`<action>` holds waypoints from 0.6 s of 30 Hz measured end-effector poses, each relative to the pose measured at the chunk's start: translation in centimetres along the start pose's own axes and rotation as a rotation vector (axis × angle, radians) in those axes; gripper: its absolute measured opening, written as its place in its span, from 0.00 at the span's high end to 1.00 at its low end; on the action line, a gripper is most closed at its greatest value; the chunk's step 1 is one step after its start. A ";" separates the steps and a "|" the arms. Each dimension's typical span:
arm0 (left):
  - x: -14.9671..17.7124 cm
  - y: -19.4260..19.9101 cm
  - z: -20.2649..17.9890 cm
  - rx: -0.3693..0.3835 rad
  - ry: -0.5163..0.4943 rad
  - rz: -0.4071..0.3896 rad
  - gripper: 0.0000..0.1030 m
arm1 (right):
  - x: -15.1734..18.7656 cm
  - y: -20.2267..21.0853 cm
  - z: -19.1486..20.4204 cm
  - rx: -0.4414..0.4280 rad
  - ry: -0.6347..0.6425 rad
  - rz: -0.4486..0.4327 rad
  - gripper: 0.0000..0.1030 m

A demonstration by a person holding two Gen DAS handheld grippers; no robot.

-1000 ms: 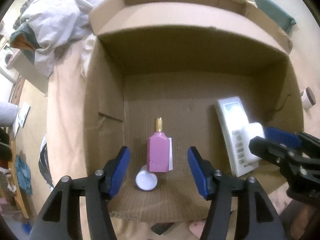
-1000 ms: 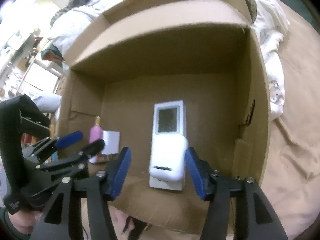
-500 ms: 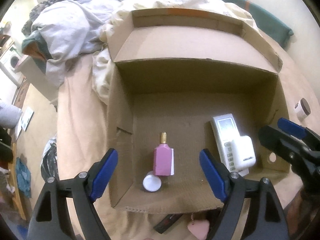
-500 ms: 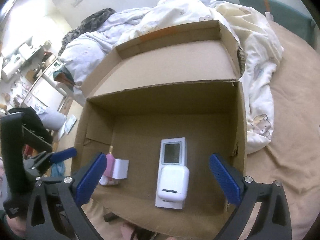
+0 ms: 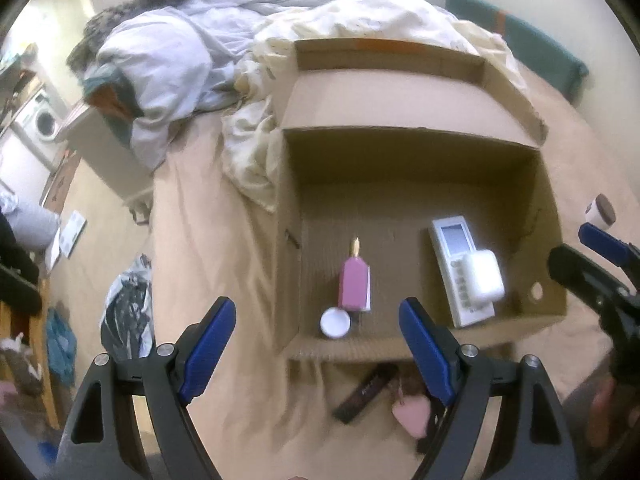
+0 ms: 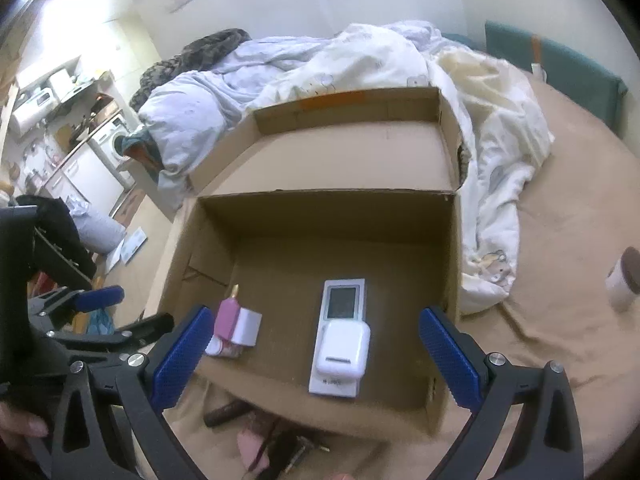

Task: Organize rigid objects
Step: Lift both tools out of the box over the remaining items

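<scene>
Both wide-open, empty claws have withdrawn; left claw (image 5: 316, 344) faces pink bottle (image 5: 354, 286).

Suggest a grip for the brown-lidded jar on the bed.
Probably from above, claw fingers straddling the jar across its round body just below the brown lid. It stands apart on the bedsheet, right of the box, with free space on every side. It looks slightly tilted; blur hides detail.
</scene>
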State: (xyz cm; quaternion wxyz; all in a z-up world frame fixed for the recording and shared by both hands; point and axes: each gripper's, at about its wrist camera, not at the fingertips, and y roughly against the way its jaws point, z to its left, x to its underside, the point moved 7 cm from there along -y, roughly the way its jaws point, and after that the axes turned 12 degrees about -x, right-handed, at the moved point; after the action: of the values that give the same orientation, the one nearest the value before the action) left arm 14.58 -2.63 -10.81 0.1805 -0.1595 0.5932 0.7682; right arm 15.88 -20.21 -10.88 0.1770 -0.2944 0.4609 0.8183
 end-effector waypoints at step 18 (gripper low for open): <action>7.0 -3.3 4.0 -0.064 0.138 0.145 0.20 | 6.1 1.7 -0.9 -0.112 -0.233 0.104 0.00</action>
State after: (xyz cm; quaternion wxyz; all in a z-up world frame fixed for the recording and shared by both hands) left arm 9.82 2.61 -15.81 0.0779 -0.1745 0.5894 0.7849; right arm 10.55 -21.72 -14.07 0.1701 -0.1822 0.4055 0.8795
